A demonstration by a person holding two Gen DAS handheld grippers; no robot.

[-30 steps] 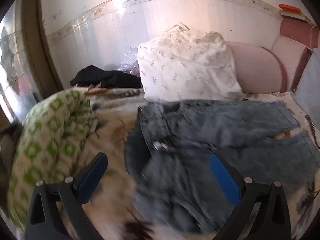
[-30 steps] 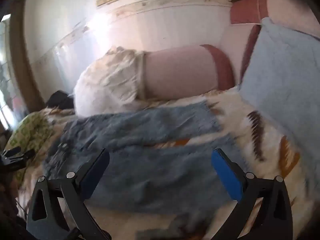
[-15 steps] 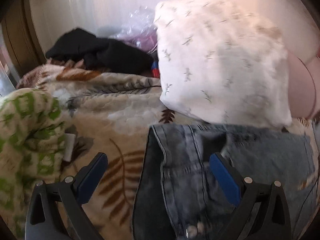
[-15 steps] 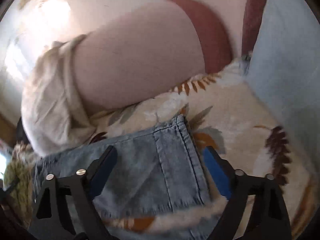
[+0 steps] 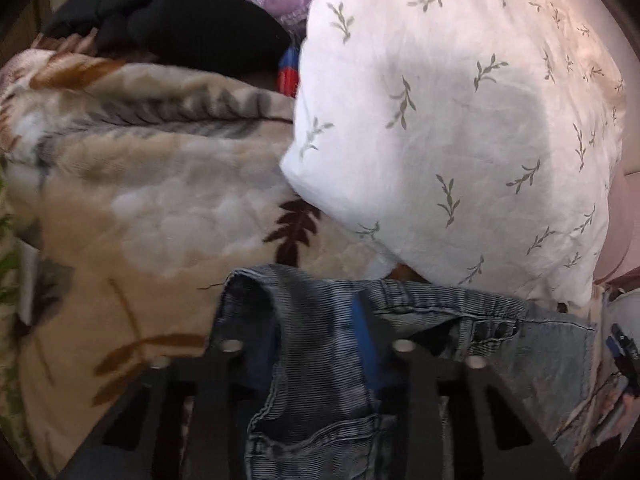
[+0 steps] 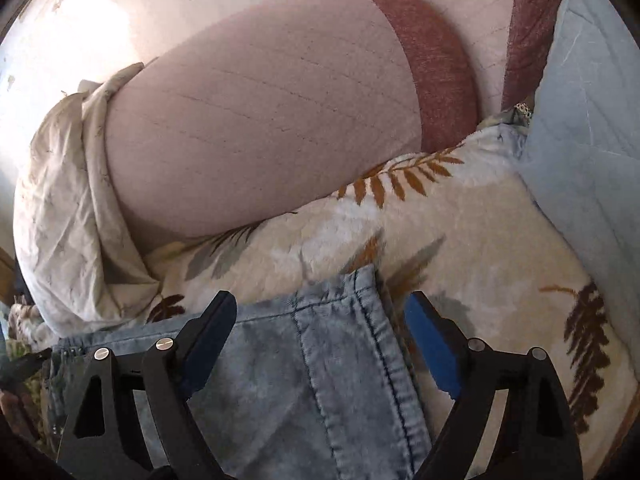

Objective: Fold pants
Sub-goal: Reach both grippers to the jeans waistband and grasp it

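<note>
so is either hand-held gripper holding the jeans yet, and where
The left hand-held gripper is shut on the jeans at the waistband corner. The right hand-held gripper is open, straddling the leg hem, holding nothing.

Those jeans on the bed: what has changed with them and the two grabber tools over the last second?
Both tools dropped toward the jeans. The left gripper went from wide open to pinching the waistband end. The right gripper moved in over the hem end, narrowing but not yet gripping. The white pillow and leaf-print blanket stayed put.

Light-blue denim pants (image 5: 320, 344), faded and stitched, lying across leaf-print blanket, waistband bunched, hemmed leg end (image 6: 340, 340) flat
</note>
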